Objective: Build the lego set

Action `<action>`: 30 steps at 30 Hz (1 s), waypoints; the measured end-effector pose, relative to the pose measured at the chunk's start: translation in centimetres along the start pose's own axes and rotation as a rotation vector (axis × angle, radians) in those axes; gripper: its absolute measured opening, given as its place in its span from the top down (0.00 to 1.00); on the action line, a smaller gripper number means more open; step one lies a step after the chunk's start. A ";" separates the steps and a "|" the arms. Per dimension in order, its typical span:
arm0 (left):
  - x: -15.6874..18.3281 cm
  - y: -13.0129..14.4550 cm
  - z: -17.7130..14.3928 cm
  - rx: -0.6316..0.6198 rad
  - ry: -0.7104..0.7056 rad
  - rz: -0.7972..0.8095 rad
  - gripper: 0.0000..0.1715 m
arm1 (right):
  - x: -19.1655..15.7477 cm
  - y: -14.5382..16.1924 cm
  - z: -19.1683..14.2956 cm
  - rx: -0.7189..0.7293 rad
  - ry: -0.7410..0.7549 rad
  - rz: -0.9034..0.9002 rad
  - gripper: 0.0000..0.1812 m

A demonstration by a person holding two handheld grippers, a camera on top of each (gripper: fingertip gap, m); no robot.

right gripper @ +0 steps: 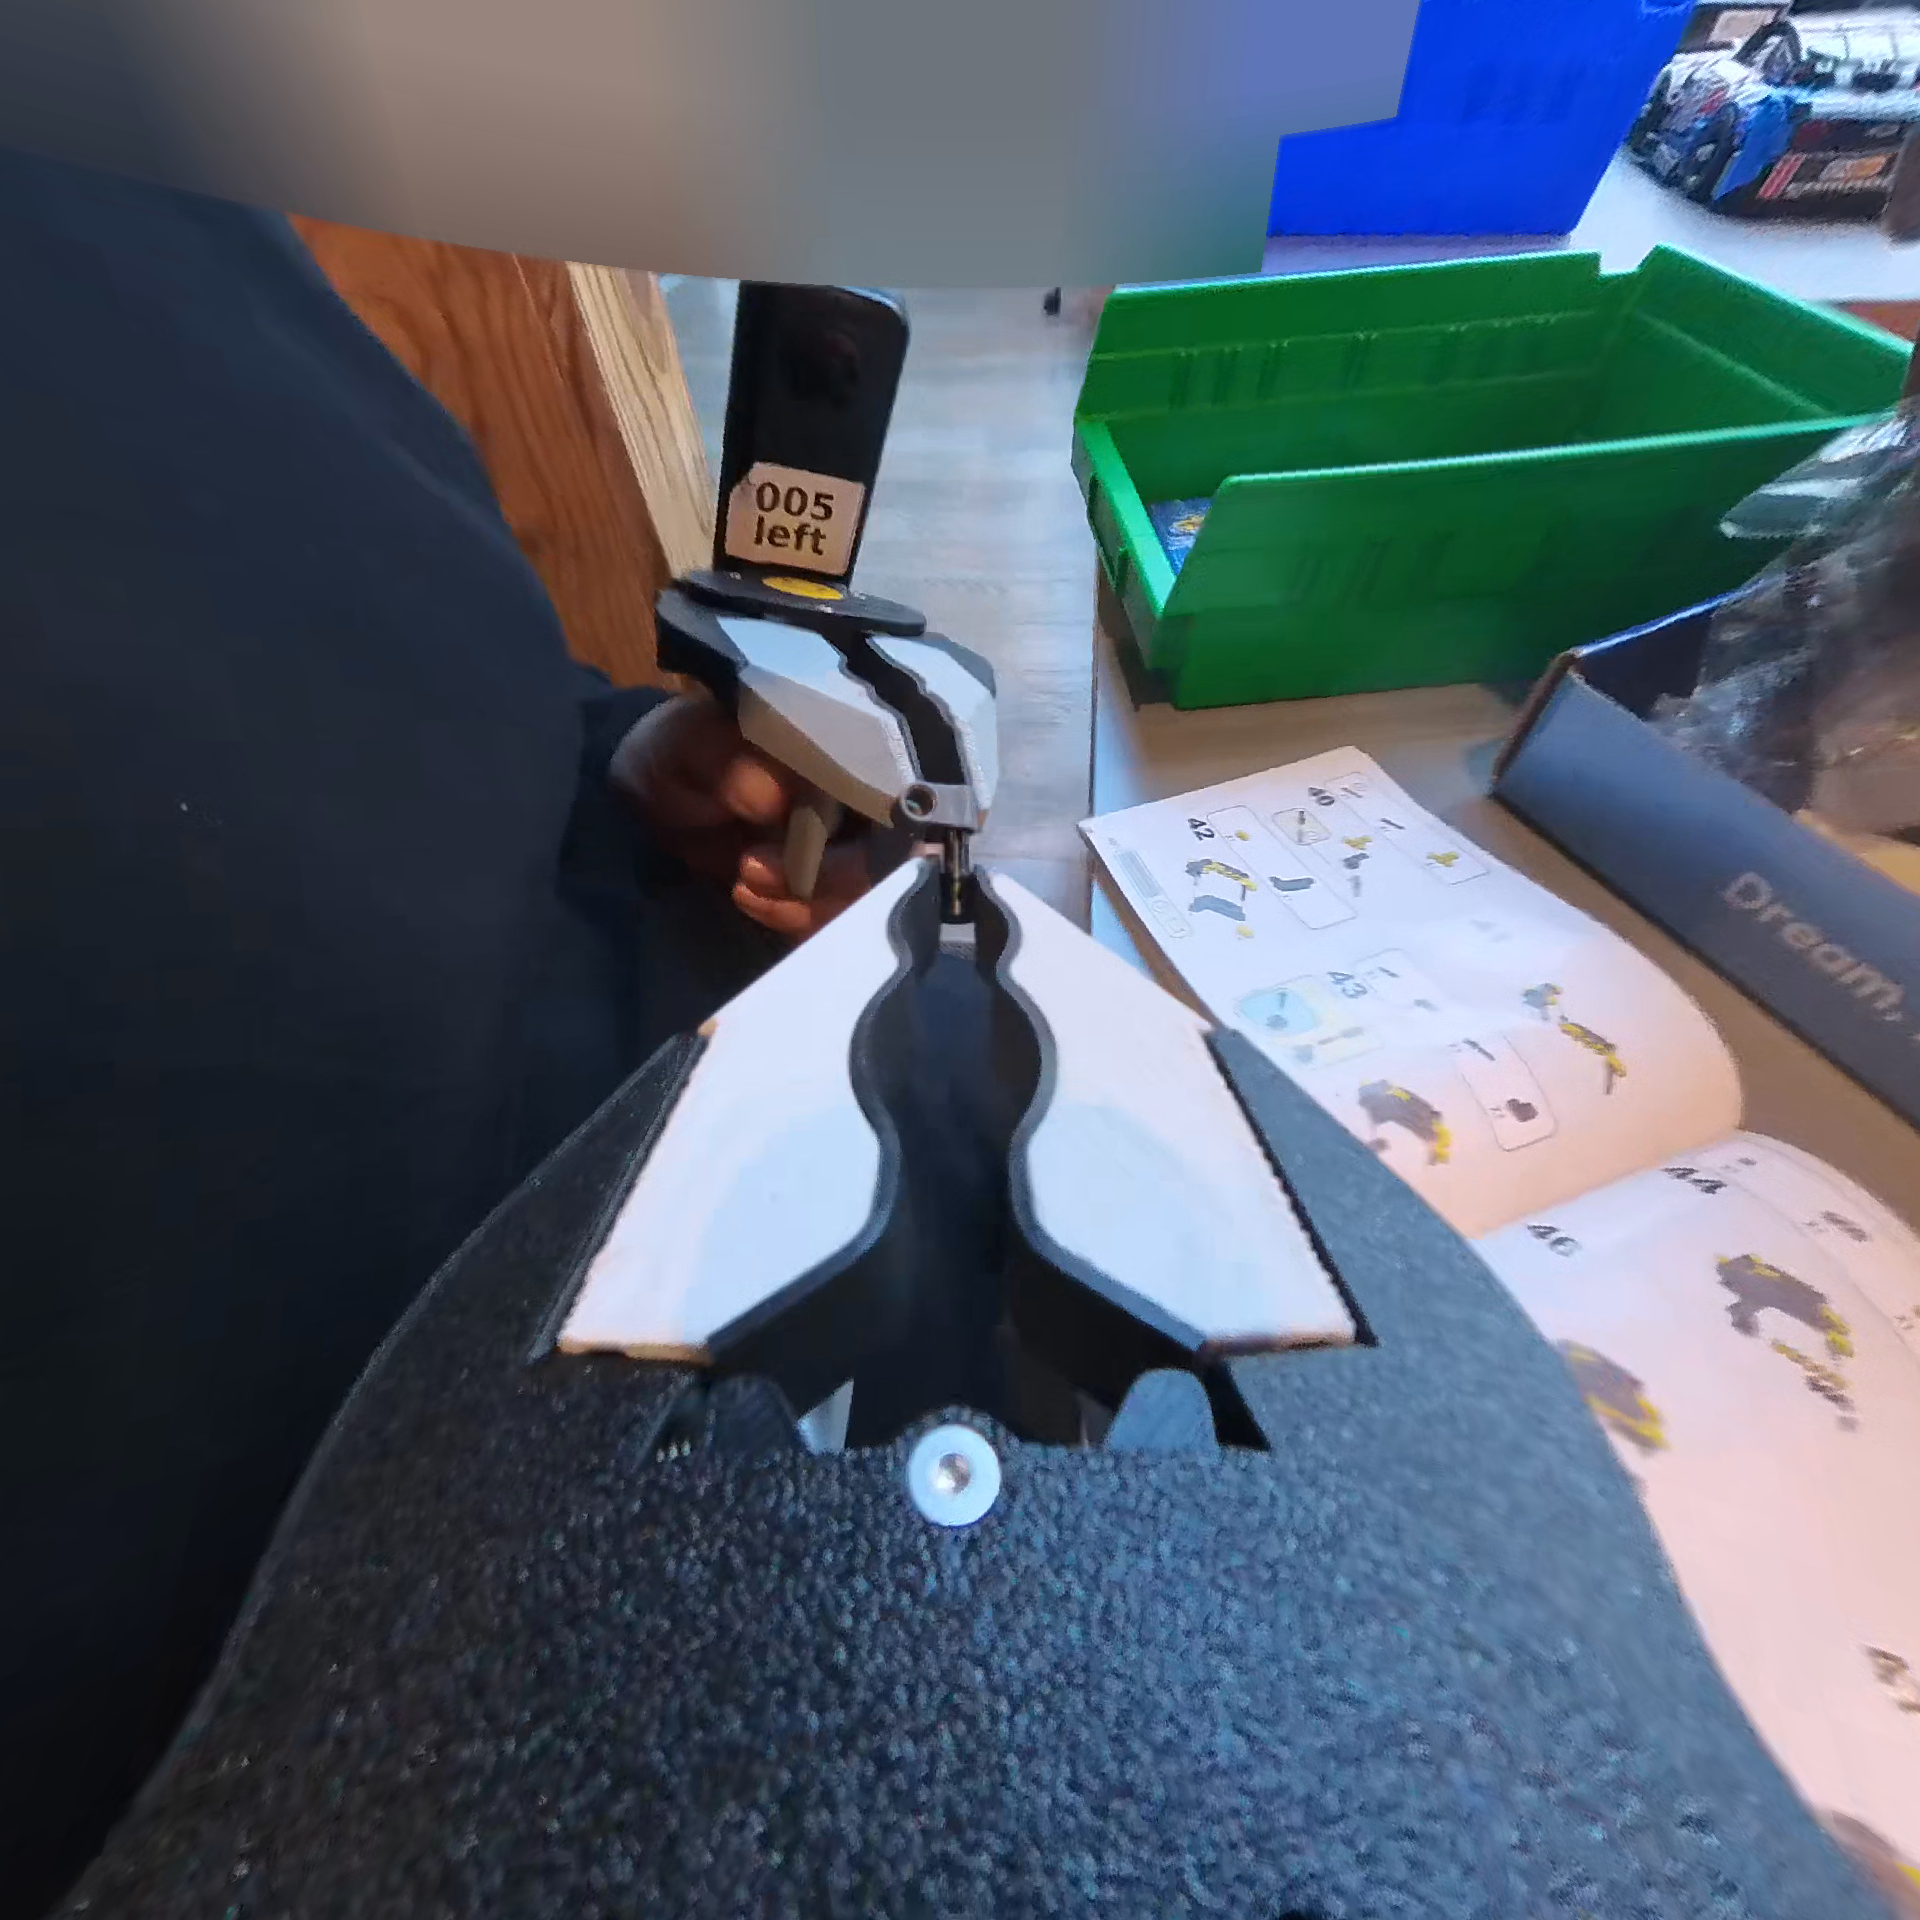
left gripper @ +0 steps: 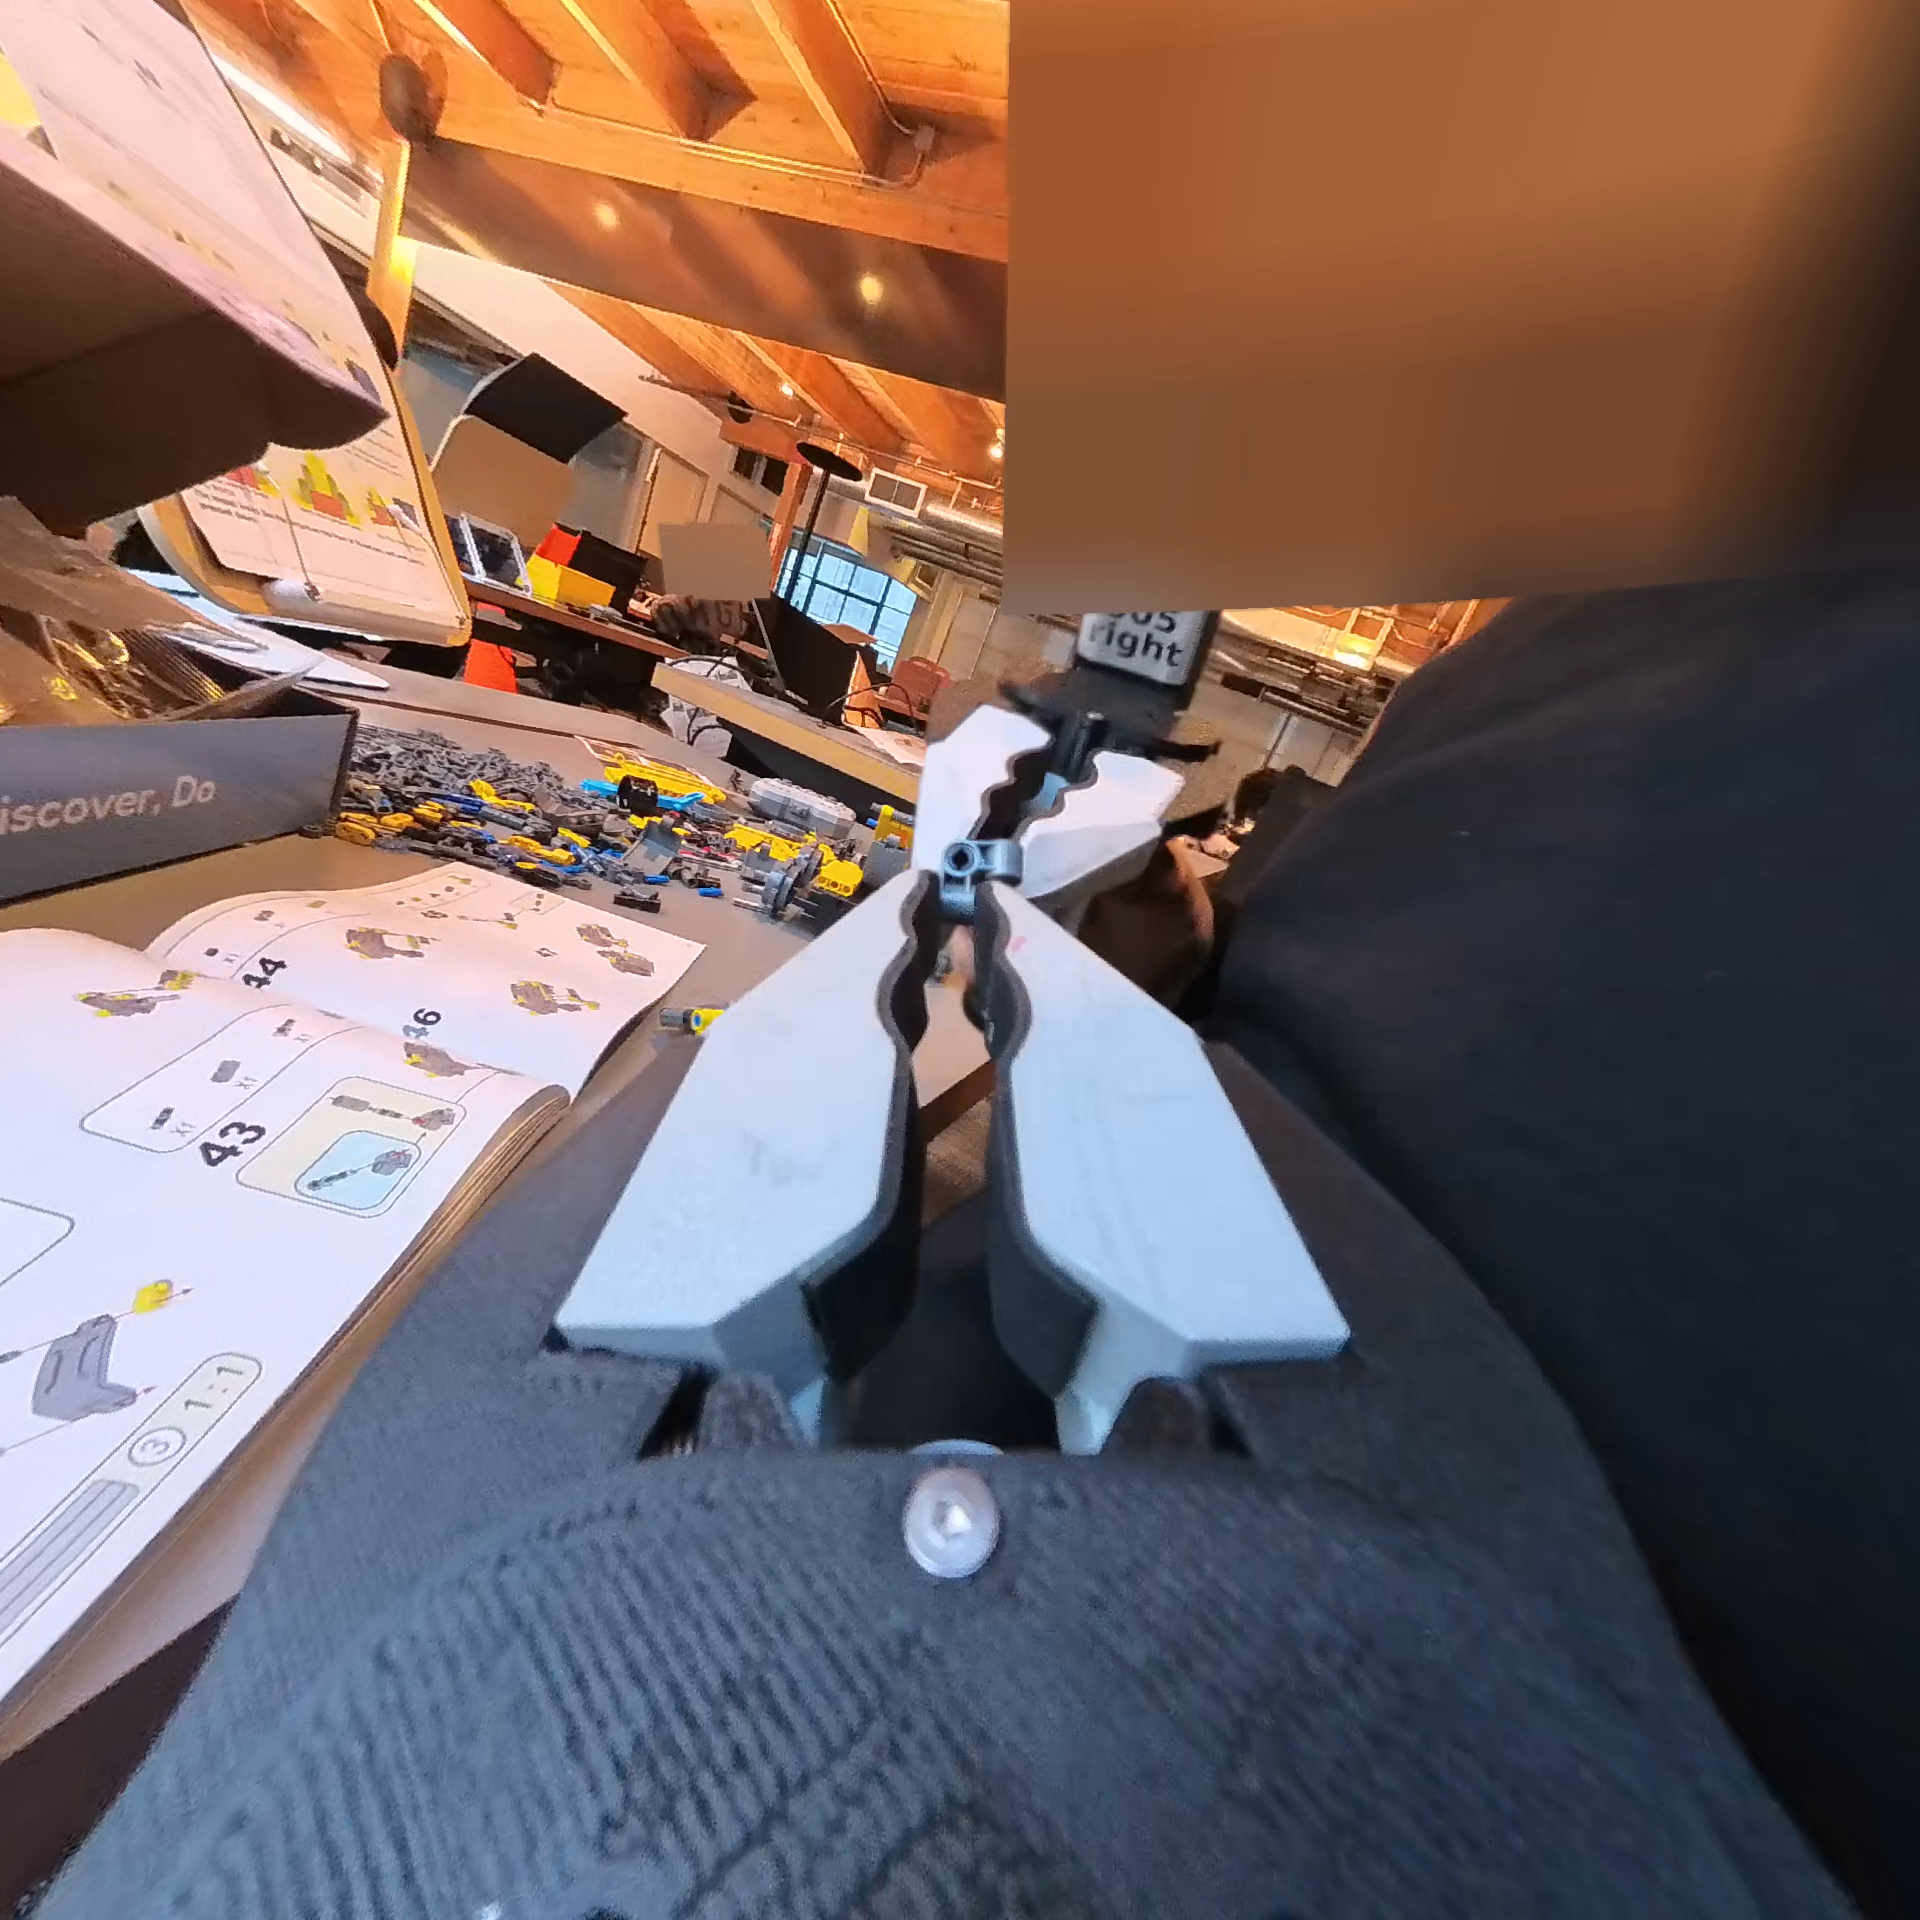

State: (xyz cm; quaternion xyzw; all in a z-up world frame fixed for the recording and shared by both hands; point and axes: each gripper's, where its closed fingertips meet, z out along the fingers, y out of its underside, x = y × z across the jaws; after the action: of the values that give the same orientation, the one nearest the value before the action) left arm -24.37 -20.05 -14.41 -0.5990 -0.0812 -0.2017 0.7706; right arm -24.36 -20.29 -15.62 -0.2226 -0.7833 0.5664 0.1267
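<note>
My left gripper (left gripper: 956,899) is shut on a small grey connector piece (left gripper: 971,860), which sticks out just past its tips. My right gripper (right gripper: 954,883) is shut on a thin black axle (right gripper: 954,878). The two grippers face each other tip to tip, held up off the table in front of a person in dark clothing (left gripper: 1558,1039). The axle (left gripper: 1049,779) runs from the right gripper (left gripper: 1003,847) to the connector and meets it. In the right wrist view the left gripper (right gripper: 928,774) holds the connector (right gripper: 951,802) just above my tips, with a hand (right gripper: 717,790) on its trigger.
An open instruction booklet (left gripper: 312,1091) (right gripper: 1455,987) lies on the grey table (left gripper: 727,940). A pile of yellow, grey and blue building pieces (left gripper: 582,821) lies behind it. A dark box (left gripper: 156,800) (right gripper: 1714,862), a green bin (right gripper: 1455,468) and a model car (right gripper: 1766,104) stand nearby. Less than 4 cm separates the two grippers' tips.
</note>
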 end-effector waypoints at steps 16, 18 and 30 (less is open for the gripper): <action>-0.6 2.8 0.1 -0.390 0.055 0.045 0.84 | 0.4 2.5 0.9 -0.209 0.002 -0.105 0.97; -0.2 2.7 0.3 -0.376 0.056 0.061 0.89 | 0.2 2.7 1.0 -0.227 0.003 -0.124 0.97; -0.7 3.2 -0.3 -0.443 0.014 0.127 0.82 | -0.2 2.4 0.8 -0.248 0.004 -0.172 0.97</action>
State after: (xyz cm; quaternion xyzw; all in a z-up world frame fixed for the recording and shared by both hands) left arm -23.71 -19.60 -17.55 -0.7561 0.0082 -0.1698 0.6320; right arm -23.99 -20.40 -18.16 -0.1699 -0.8631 0.4521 0.1478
